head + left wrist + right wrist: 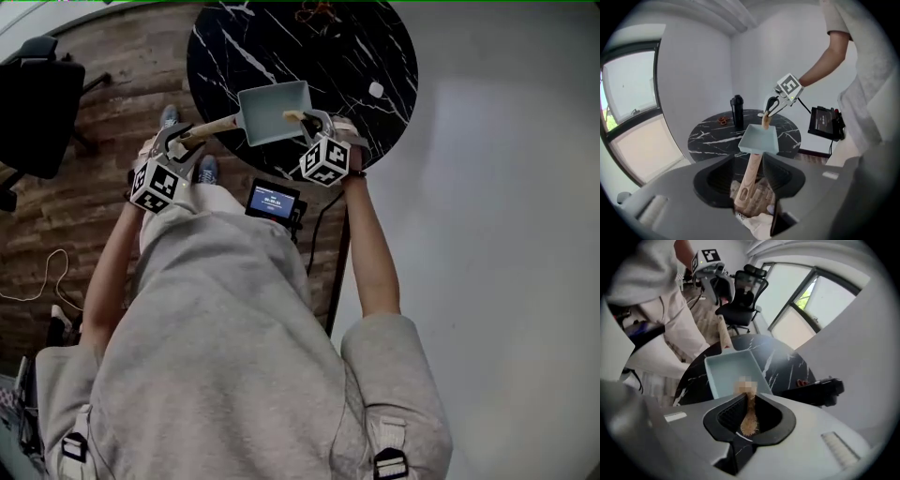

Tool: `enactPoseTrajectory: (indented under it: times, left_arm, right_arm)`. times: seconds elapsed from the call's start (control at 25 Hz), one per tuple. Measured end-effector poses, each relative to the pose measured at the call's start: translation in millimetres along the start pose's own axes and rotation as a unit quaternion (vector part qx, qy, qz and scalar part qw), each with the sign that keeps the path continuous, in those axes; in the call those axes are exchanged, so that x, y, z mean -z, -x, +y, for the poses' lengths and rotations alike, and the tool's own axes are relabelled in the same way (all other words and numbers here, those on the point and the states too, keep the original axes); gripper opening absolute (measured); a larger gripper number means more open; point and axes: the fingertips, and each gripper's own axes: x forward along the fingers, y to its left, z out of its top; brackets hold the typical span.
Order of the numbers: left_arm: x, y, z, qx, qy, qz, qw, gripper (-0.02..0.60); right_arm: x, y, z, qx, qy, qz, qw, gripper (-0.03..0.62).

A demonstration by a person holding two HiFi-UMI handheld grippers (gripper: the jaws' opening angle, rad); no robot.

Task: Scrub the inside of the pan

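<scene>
Daylight comes in through the big window [628, 93], bright and nearly washed out, and lays a soft sheen over the black marble tabletop [712, 133]. In the head view everything is duller: greyish and low in contrast, with the wooden floor [122, 75] murky. There the pale surface [487, 187] on the right grades from light to dim, with no hard-edged shadow. Both gripper views bulge like a fisheye, so walls and window frame bow and the corners go black. Up close, the housing of the right tongs [749, 401] looks smooth and soft. The scrubber [750, 423] pinched there still shows its fibres. The office chair [745, 291] stands dark against the glare.
</scene>
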Motion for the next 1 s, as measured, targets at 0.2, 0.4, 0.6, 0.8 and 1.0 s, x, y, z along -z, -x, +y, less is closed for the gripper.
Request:
enactPoseTrajectory:
  times: [0.2,0.4,0.6,0.8,1.0]
  left_arm:
    - [33,-22,-7,0.012,-0.011,0.043,0.9989,0.187]
    - [55,-50,-4,0.031,-0.043,0.084,0.9951,0.204]
    - [64,-72,-3,0.058,-0.062,0.103,0.9911,0.207]
    - [72,-81,0,0.063,-0.059,0.117,0.9894,0.202]
    - [80,-88,-1,0.053,-0.058,0.133,0.9879,0.155]
  right_arm:
    - [37,-53,31,-0.088,0.077,0.095,0.989,0.06]
    - [48,-78,40,-0.135,0.094,0.142,0.976,0.057]
    - [46,-93,47,-0.165,0.126,0.151,0.966,0.057]
    - [41,-97,56,-0.165,0.143,0.134,0.967,0.055]
    - [34,-95,67,-0.168,0.139,0.121,0.968,0.051]
